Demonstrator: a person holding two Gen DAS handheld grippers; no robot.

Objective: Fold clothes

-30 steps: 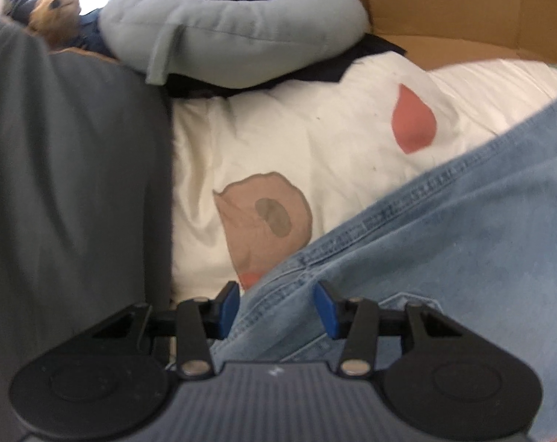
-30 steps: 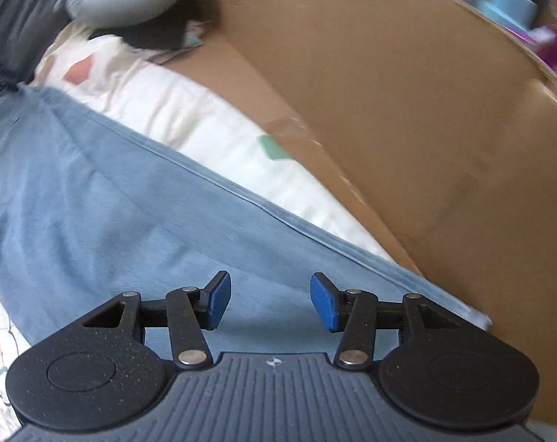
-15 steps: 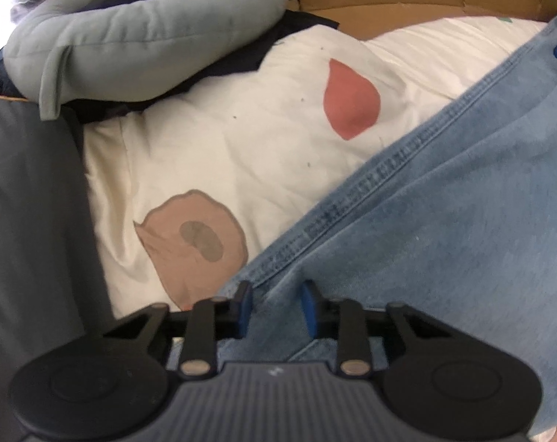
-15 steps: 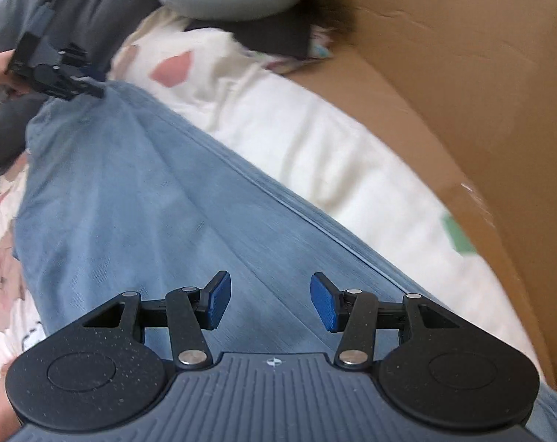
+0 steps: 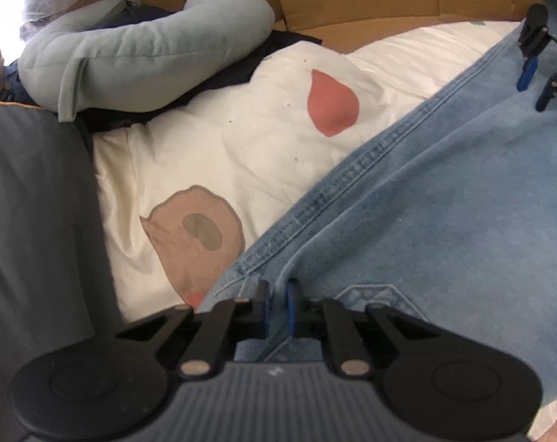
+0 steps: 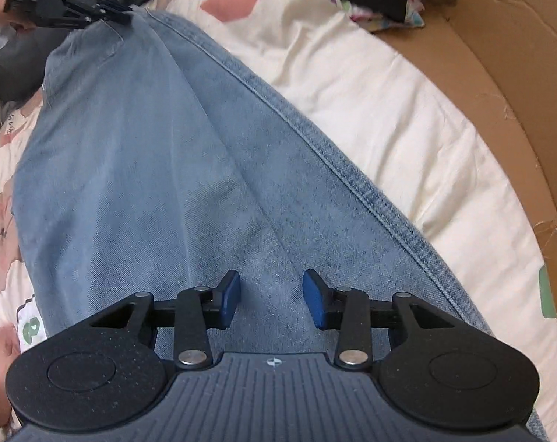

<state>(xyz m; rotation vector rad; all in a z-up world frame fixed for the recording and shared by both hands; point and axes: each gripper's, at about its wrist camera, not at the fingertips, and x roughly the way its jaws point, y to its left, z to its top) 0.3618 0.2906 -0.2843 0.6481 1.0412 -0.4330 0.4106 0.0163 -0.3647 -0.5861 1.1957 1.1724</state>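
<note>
- The left gripper (image 5: 277,307) has its blue pads nearly together, pinching a fold at the jeans' (image 5: 444,202) near corner.
- The jeans lie spread across a cream printed duvet (image 5: 241,118) (cardboard wall behind).
- The right gripper (image 6: 271,300) hovers wide apart over the denim, holding nothing.

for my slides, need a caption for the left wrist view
Left gripper pinches the jeans corner on a patterned duvet.
</note>
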